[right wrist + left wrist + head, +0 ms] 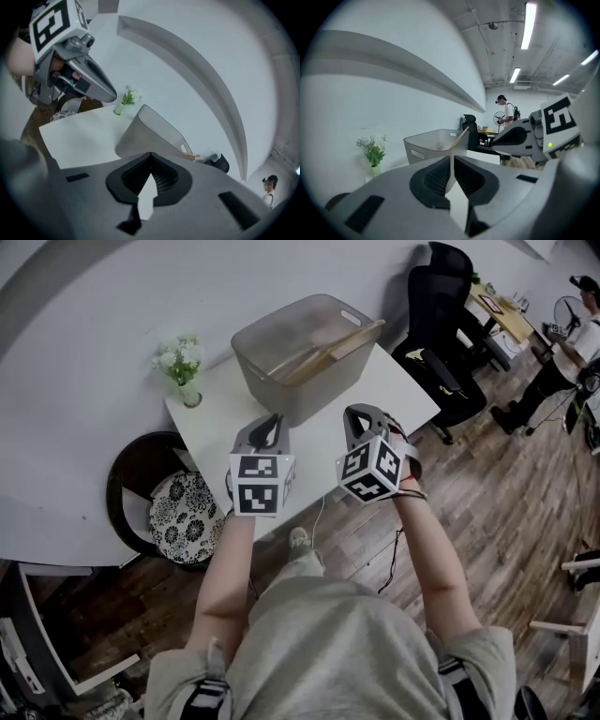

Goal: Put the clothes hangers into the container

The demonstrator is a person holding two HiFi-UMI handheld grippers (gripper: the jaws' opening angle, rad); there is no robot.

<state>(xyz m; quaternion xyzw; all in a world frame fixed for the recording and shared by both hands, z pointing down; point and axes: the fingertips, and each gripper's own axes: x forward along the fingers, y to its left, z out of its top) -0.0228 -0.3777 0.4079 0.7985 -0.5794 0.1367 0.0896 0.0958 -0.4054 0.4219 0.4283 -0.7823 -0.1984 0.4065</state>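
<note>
Wooden hangers (323,352) lie in the container (281,390)
Light, stiff, smooth, so I'd grip mid-bar; left fingers (436,180) closing on nothing, right fingers (164,177) clenched empty

Grey short-sleeved shirt (328,652) at lower centre. The left claw (274,420), jaws closing on nothing, and the right claw (360,412): grey shells, black ribbed pads (436,180), white cubes (261,484) with black square markers.

A vase of white flowers (180,367) stands at the far-left corner of the counter (217,423); black office chairs (439,329) sit far right.
</note>
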